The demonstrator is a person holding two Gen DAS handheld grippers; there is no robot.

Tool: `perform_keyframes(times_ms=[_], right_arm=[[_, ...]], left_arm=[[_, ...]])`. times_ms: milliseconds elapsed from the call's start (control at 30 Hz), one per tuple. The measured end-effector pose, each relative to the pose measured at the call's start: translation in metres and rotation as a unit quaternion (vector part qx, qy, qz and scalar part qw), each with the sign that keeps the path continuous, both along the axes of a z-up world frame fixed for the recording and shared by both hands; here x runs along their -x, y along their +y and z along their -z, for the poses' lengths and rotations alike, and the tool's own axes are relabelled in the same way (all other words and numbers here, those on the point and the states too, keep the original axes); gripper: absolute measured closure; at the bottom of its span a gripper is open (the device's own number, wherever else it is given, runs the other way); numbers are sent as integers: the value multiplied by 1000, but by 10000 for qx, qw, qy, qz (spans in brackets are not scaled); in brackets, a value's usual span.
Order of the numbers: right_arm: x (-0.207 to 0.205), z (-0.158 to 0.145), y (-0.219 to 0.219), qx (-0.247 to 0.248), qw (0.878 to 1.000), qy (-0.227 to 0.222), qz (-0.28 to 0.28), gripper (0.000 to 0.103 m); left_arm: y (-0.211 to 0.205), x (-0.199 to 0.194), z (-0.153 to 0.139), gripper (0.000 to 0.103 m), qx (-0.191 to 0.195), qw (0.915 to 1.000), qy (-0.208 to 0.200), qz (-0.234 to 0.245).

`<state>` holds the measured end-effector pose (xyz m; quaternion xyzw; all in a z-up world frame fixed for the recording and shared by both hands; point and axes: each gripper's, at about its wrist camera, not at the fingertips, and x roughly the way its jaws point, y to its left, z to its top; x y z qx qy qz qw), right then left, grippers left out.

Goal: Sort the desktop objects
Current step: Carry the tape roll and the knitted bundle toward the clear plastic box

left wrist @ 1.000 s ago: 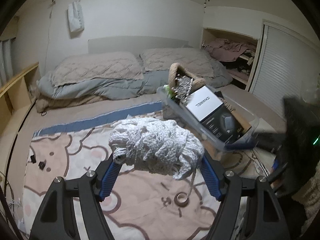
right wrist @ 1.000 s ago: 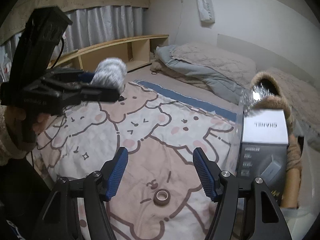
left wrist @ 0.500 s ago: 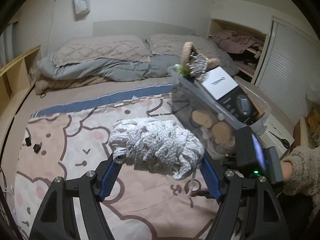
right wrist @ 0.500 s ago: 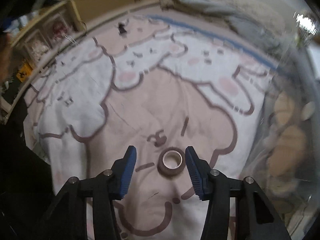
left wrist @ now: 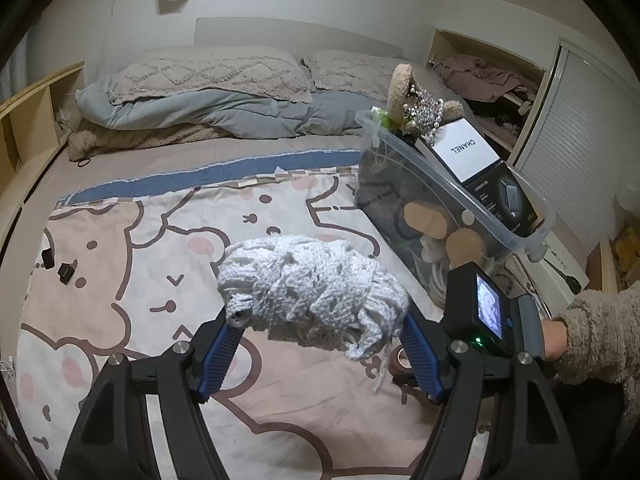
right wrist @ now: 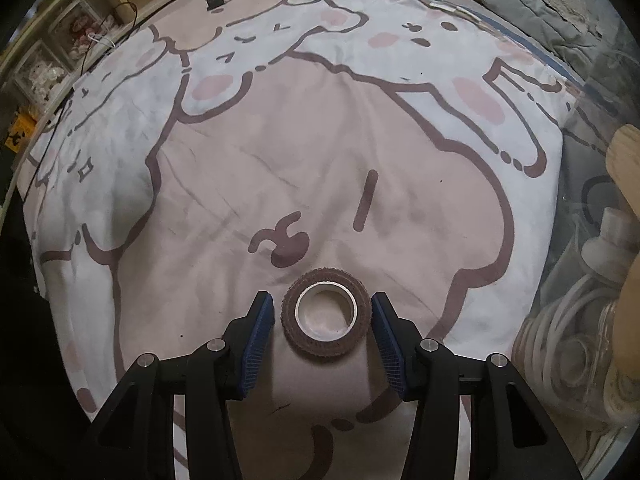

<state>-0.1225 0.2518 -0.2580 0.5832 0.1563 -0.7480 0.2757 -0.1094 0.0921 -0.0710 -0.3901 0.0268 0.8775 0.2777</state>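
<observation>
My left gripper [left wrist: 316, 320] is shut on a white knitted bundle [left wrist: 312, 284], held above the cartoon blanket [left wrist: 160, 280]. A brown tape roll [right wrist: 320, 345] lies flat on the blanket. My right gripper [right wrist: 322, 300] points steeply down at the roll. Its blue pads [right wrist: 260, 332] stand on either side of the roll with a small gap on each side, narrower than a second ago and not pressing. In the left wrist view the tape roll [left wrist: 401, 361] peeks out beside my right finger, below the right gripper's housing [left wrist: 486, 308] and a fuzzy sleeve [left wrist: 592, 332].
A clear plastic bin [left wrist: 436, 178] holds a white box, a black box, cork discs and coiled cable just right of the tape; its wall [right wrist: 592, 240] is close to my right finger. Two small black objects [left wrist: 56, 264] lie at the blanket's left. Pillows and a duvet lie behind.
The right gripper dropped and tilted down over the tape roll, and its jaws narrowed around it. The left gripper sank a little, still holding the knitted bundle.
</observation>
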Motion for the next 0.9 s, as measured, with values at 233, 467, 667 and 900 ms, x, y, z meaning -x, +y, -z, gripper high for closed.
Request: perform_keyframes(times_ms=[233,467,667,900], right_arm=[[1,4,4,-117,9999,-50,1,58],[-3,-11,2,-88,9998,173,-39,58],[-10,-44,-2,81,9983,566,-84,58],[-21,-86,-16,262,9930,1148,-112,58]], left_arm=[[0,1,5,28,80,10000,-25,34],[1,1,3,28,135,9999,-1,-22],[-1,-2,-3,28,139,9998,52,-109],[-3,-11,-18,28,97,9996,201,-185]])
